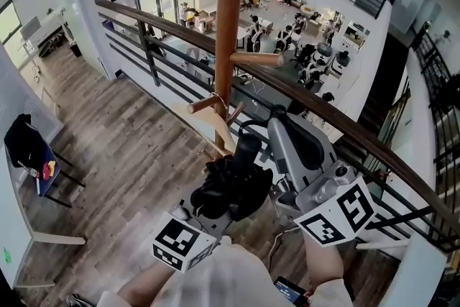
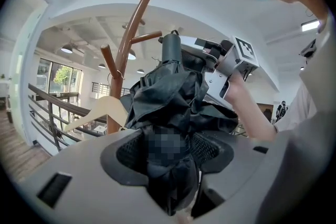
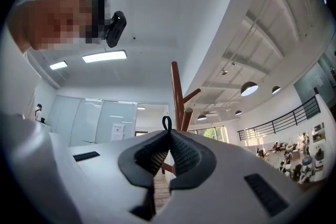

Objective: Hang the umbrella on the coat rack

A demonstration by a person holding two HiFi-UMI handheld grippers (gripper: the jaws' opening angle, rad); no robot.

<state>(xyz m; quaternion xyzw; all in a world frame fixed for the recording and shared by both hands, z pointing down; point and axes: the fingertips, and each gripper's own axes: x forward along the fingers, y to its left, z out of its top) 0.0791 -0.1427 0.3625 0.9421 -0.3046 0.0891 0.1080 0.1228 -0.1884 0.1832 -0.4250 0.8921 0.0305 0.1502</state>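
A black folded umbrella with bunched fabric sits between the jaws of my left gripper, which is shut on it. In the left gripper view the umbrella fills the jaws of the left gripper, and its handle points up toward the wooden coat rack. My right gripper reaches in beside the handle. In the right gripper view the right gripper is shut on the umbrella's thin black strap loop, with the coat rack just beyond. The rack's pole and pegs stand directly ahead.
A pale wooden hanger hangs on the rack's lower part. A dark handrail with bars runs behind the rack, with an open hall far below. A small table with a black garment stands at the left on the wood floor.
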